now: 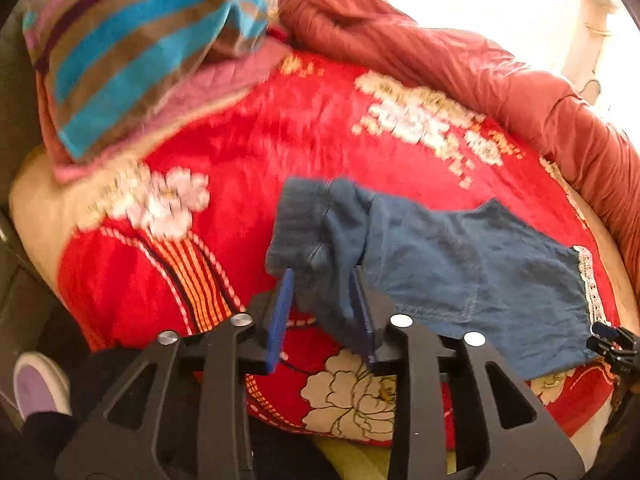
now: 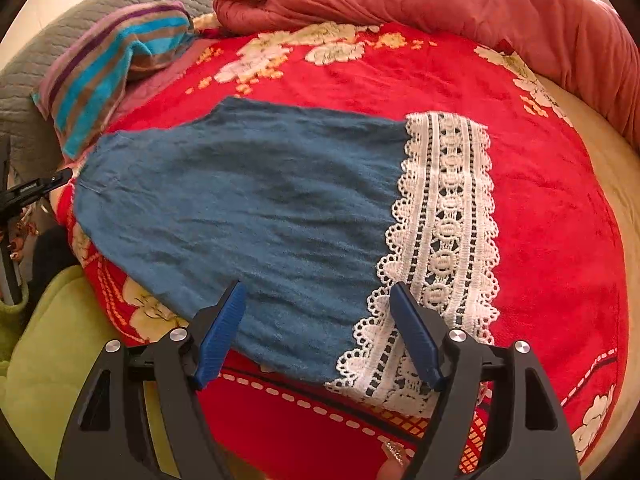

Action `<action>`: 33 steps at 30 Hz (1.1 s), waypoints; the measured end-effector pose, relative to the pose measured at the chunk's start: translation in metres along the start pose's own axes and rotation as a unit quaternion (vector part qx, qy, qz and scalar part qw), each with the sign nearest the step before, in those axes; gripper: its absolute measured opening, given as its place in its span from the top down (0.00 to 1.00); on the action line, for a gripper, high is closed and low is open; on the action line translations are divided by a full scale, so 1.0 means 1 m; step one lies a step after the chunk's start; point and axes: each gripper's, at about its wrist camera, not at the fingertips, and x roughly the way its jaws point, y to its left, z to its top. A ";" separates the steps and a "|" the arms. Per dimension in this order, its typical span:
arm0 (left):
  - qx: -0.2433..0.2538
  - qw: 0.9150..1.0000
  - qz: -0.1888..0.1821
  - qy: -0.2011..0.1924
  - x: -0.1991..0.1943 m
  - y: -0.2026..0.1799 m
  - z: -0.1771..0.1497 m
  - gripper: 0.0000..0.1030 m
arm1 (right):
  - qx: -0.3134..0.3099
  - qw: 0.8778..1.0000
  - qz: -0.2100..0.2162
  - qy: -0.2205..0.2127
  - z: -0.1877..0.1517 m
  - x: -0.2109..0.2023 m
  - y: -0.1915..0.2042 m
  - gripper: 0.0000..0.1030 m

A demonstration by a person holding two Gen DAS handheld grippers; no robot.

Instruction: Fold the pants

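Note:
Blue pants [image 2: 256, 208] with a white lace hem [image 2: 444, 248] lie flat on a red flowered blanket [image 2: 552, 208]. In the left wrist view the pants [image 1: 448, 264] stretch to the right, waistband end near me. My left gripper [image 1: 324, 280] is open, its blue pads either side of a bunched waist fold, not closed on it. My right gripper [image 2: 318, 296] is open just above the near edge of the leg, beside the lace. The right gripper's tip [image 1: 612, 344] shows at the hem in the left wrist view.
A striped towel [image 1: 132, 60] on a pink pillow lies at the far left. A rust-red quilt [image 2: 440, 0] is heaped along the far and right edge of the bed. A green cushion [image 2: 56, 360] sits below the bed's near edge. A shoe [image 1: 36, 384] is on the floor.

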 end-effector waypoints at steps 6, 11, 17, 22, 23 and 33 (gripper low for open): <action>0.045 0.998 -0.022 -0.025 -0.020 -0.036 0.016 0.57 | 0.029 0.997 -0.011 -0.066 0.022 -0.032 -0.027 0.29; 0.076 0.995 -0.058 -0.005 -0.007 -0.073 0.030 0.52 | 0.059 0.995 -0.031 -0.078 0.046 -0.034 -0.063 0.29; 0.123 0.987 -0.099 0.027 0.027 -0.129 0.047 0.47 | 0.095 0.993 -0.010 -0.070 0.074 -0.015 -0.096 0.30; 0.151 0.981 -0.109 0.054 0.061 -0.163 0.055 0.45 | 0.112 0.993 0.010 -0.036 0.091 0.017 -0.116 0.37; 0.155 0.980 -0.110 0.060 0.070 -0.169 0.057 0.45 | 0.116 0.993 0.010 -0.032 0.093 0.021 -0.118 0.40; 0.157 0.974 -0.113 0.115 0.154 -0.194 0.071 0.43 | 0.129 0.991 0.041 -0.005 0.087 0.059 -0.130 0.43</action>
